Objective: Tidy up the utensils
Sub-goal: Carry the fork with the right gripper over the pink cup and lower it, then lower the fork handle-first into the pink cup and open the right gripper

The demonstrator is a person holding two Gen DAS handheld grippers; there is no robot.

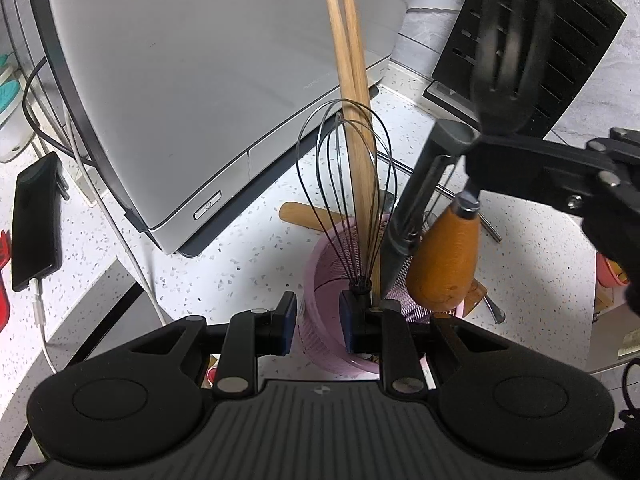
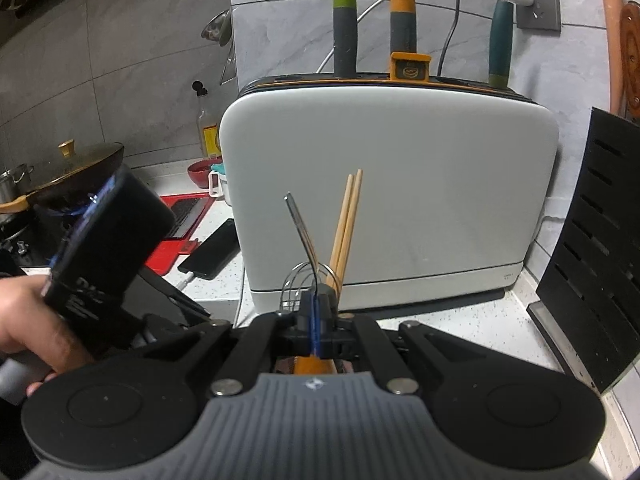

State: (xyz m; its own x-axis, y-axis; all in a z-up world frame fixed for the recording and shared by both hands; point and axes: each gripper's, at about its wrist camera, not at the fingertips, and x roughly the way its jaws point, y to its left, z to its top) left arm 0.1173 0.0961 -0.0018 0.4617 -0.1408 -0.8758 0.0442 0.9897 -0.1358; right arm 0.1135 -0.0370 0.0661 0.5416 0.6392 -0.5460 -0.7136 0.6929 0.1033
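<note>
A pink mesh utensil holder (image 1: 320, 264) stands on the speckled counter. It holds a wire whisk (image 1: 348, 184), two wooden chopsticks (image 1: 352, 80) and a dark grey utensil (image 1: 420, 196). My left gripper (image 1: 320, 320) is shut on the holder's near rim, one finger outside the wall and one inside. My right gripper (image 1: 480, 160) comes in from the right, shut on the neck of a black slotted spatula (image 1: 508, 60). The spatula's head points up and its orange wooden handle (image 1: 444, 260) hangs over the holder's right side. In the right wrist view the right gripper (image 2: 316, 320) is shut above the handle (image 2: 312, 364), with the chopsticks (image 2: 346, 224) just beyond.
A large white appliance (image 1: 180, 100) stands close behind the holder, with a black slotted rack (image 1: 560, 40) to its right. A phone (image 1: 36, 220) on a cable lies at the left. A wooden handle (image 1: 304, 216) lies behind the holder. A person's hand (image 2: 24, 320) holds the left gripper; a lidded wok (image 2: 68, 176) sits far left.
</note>
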